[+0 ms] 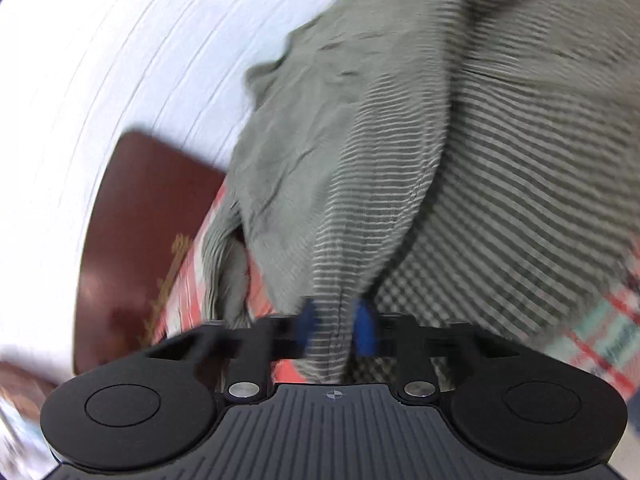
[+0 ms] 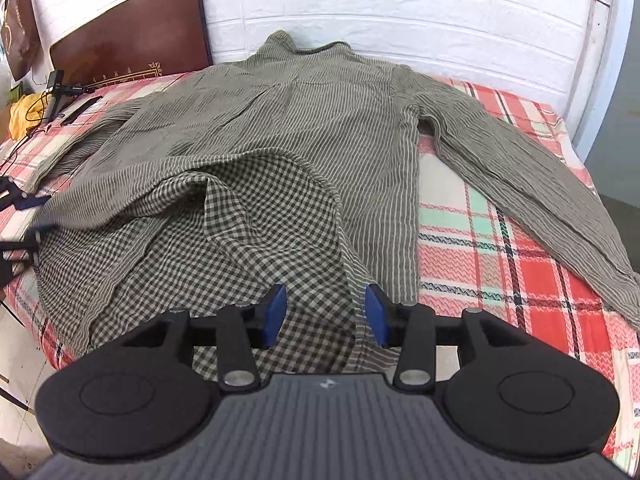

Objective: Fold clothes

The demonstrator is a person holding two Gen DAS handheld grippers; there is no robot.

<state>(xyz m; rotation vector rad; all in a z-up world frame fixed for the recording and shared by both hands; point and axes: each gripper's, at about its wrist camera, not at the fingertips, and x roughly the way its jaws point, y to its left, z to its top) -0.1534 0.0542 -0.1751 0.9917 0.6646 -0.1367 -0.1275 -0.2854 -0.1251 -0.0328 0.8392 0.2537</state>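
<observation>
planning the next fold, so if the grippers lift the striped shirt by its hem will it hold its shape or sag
Probably sag: the shirt already lies crumpled, its hem flipped to show the checked lining. It looks thin and light, bunching where the left gripper pinches it. The long sleeve on the bedsheet would likely trail behind. The right gripper straddles the hem, jaws apart.

Shirt (image 2: 320, 128) crinkled matt cloth; headboard (image 2: 132, 44) glossy wood.

plaid bedsheet (image 2: 500, 240), brown headboard (image 2: 132, 44), white brick wall (image 2: 400, 8); yellow cloth (image 2: 22, 114)
</observation>
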